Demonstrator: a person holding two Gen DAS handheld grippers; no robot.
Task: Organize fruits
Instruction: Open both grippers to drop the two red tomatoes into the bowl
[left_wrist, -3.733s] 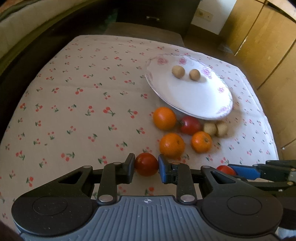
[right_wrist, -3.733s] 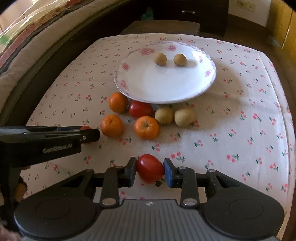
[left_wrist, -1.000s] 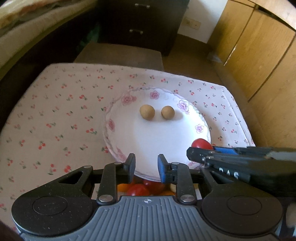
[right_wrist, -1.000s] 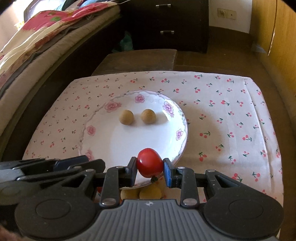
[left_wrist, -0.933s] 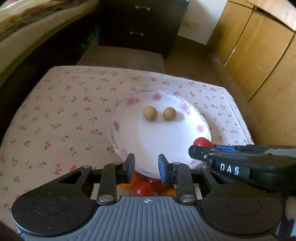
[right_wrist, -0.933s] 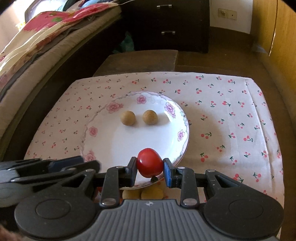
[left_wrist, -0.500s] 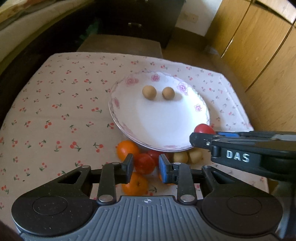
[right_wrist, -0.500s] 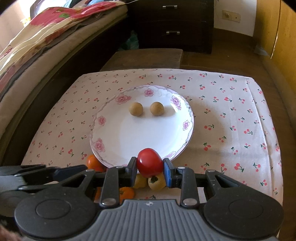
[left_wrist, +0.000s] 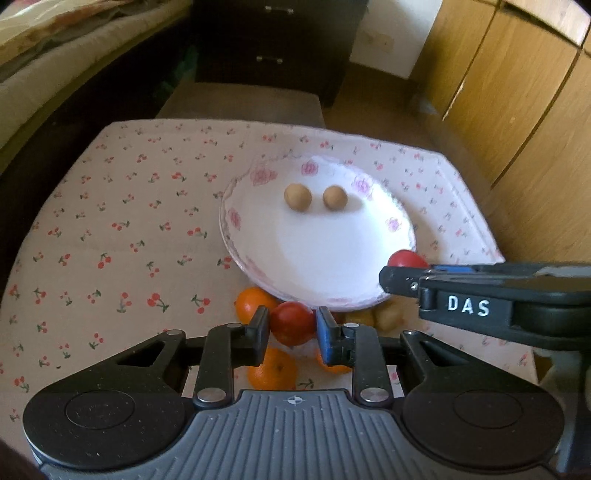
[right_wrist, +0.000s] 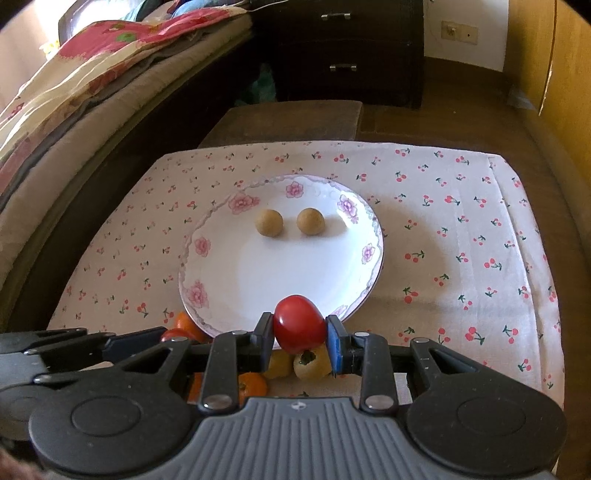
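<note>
A dark drawer chest (right_wrist: 347, 48) stands against a white wall (right_wrist: 465, 29) that carries a socket (right_wrist: 459, 31). A bed (right_wrist: 92, 77) with a flowered cover runs along the left, and light wooden cupboard doors (left_wrist: 517, 96) fill the right. A brown stool (right_wrist: 288, 122) sits on the brown floor (right_wrist: 443, 122) beyond the cherry-print cloth (right_wrist: 461, 221), in warm daylight.

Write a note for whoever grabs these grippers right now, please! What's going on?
Left hand-held gripper: shut on a tomato, near the plate.
Right hand-held gripper: shut on a second tomato, by the plate's near rim.
Done: two brown fruits sit on the plate.
Left: both tomatoes probably go on the plate. Oranges and yellow fruits lie on the cloth beside it.
</note>
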